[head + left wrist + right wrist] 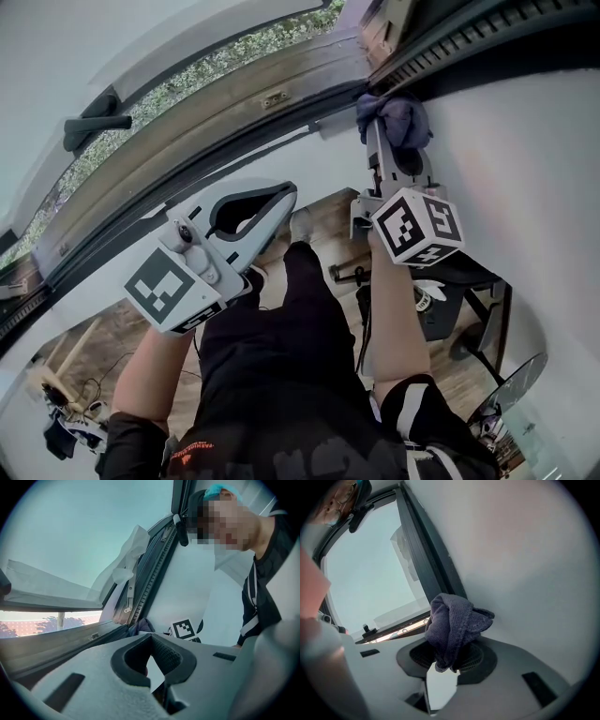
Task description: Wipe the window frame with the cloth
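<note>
Gripping the bunched cloth [454, 620], the right claw [448, 658] is pressing at the window frame [424, 559]; steady pressure seems advisable, while the left claw [152, 635] is idling closed, empty.

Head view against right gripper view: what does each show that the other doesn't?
Only the head view shows the left tool, shut and empty, the person's legs, the wooden floor and the bushes outside. Only the right gripper view shows, close up, the right tool with its jaws clamped on the lower end of the cloth. Both show the purple cloth by the dark frame, and the white wall.
</note>
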